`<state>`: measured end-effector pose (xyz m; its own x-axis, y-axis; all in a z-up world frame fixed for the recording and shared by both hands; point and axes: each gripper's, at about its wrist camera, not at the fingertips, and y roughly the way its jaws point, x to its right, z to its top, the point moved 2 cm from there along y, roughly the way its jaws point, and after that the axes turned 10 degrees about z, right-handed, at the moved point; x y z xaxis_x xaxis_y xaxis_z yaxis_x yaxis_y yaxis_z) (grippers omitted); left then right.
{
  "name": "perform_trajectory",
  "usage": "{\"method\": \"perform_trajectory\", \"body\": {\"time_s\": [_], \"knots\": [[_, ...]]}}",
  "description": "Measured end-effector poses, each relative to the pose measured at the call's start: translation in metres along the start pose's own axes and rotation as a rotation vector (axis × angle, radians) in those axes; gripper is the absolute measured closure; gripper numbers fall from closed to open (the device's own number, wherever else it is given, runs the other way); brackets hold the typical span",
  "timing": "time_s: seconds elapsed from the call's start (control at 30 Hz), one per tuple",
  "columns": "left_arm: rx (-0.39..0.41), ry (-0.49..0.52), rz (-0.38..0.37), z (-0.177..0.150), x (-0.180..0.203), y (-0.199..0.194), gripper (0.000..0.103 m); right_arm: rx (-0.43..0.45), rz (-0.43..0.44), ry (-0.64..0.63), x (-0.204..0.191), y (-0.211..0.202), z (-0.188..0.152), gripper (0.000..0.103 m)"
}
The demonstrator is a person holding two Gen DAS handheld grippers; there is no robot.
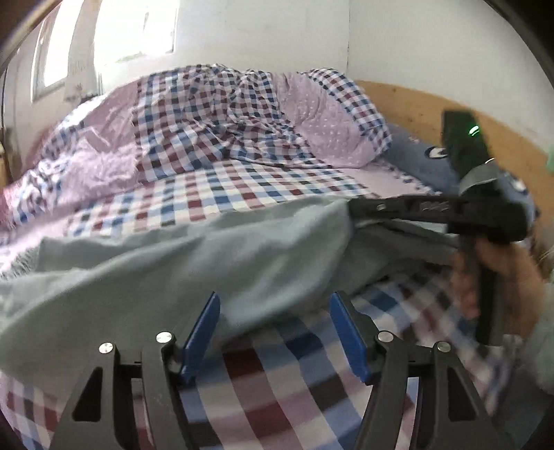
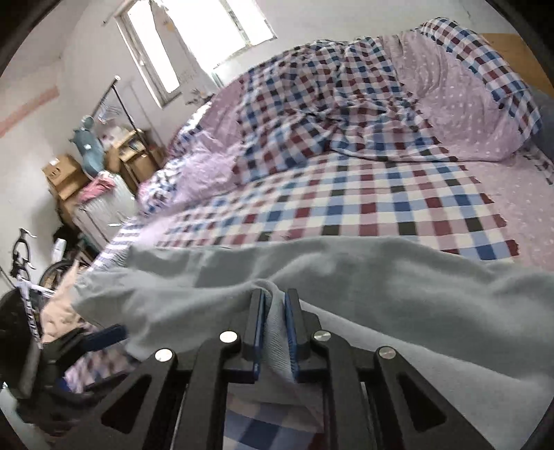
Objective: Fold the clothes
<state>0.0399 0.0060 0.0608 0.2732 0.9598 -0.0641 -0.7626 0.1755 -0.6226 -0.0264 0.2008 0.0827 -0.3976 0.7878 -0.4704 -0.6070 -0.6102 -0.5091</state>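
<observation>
Your two wrist cameras look forward and down along their fingers, close over the bed [image 1: 270, 194]. Both share its checked sheet and the grey garment [image 2: 381, 277].

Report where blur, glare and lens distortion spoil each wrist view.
Left wrist view: motion blur smears the right gripper and the hand holding it; the window is blown out. Right wrist view: the window glares white, the fisheye bends the bed, and the grey garment is soft.
</observation>
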Motion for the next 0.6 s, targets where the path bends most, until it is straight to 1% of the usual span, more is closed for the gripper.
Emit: {"method": "perform_trajectory", "body": {"time_s": [0.03,0.07,0.1,0.13,0.2,0.23,0.27,0.33,0.4,0.43,0.53,0.6], "knots": [[0.004,0.003,0.024,0.001,0.000,0.005,0.034,0.002,0.001,-0.005,-0.002,-0.001,0.000,0.090],[0.008,0.007,0.047,0.002,0.000,0.010,0.044,0.004,0.001,-0.010,-0.004,-0.002,0.000,0.089],[0.006,0.007,0.058,0.003,0.000,0.015,0.056,0.003,0.008,-0.014,-0.005,-0.004,-0.001,0.088],[-0.003,0.003,0.053,0.006,-0.002,0.019,0.085,0.001,0.016,-0.017,-0.007,-0.007,-0.001,0.085],[-0.020,-0.042,0.027,0.010,-0.010,0.026,0.087,-0.012,0.036,-0.042,-0.012,-0.013,-0.001,0.080],[-0.024,-0.086,0.001,0.014,-0.017,0.025,0.090,-0.029,0.083,-0.066,-0.018,-0.019,-0.002,0.073],[-0.032,-0.135,-0.030,0.017,-0.025,0.026,0.091,-0.050,0.136,-0.096,-0.024,-0.023,-0.005,0.058],[-0.044,-0.228,-0.097,0.023,-0.041,0.027,0.092,-0.092,0.237,-0.157,-0.037,-0.031,-0.013,0.043],[-0.040,-0.313,-0.171,0.028,-0.057,0.023,0.093,-0.130,0.283,-0.204,-0.051,-0.030,-0.025,0.042],[-0.035,-0.341,-0.200,0.030,-0.062,0.022,0.093,-0.148,0.302,-0.226,-0.057,-0.029,-0.031,0.041],[-0.023,-0.416,-0.275,0.034,-0.072,0.016,0.093,-0.204,0.306,-0.283,-0.076,-0.012,-0.047,0.041],[-0.026,-0.449,-0.317,0.036,-0.074,0.014,0.093,-0.238,0.302,-0.321,-0.088,0.000,-0.058,0.041]]}}
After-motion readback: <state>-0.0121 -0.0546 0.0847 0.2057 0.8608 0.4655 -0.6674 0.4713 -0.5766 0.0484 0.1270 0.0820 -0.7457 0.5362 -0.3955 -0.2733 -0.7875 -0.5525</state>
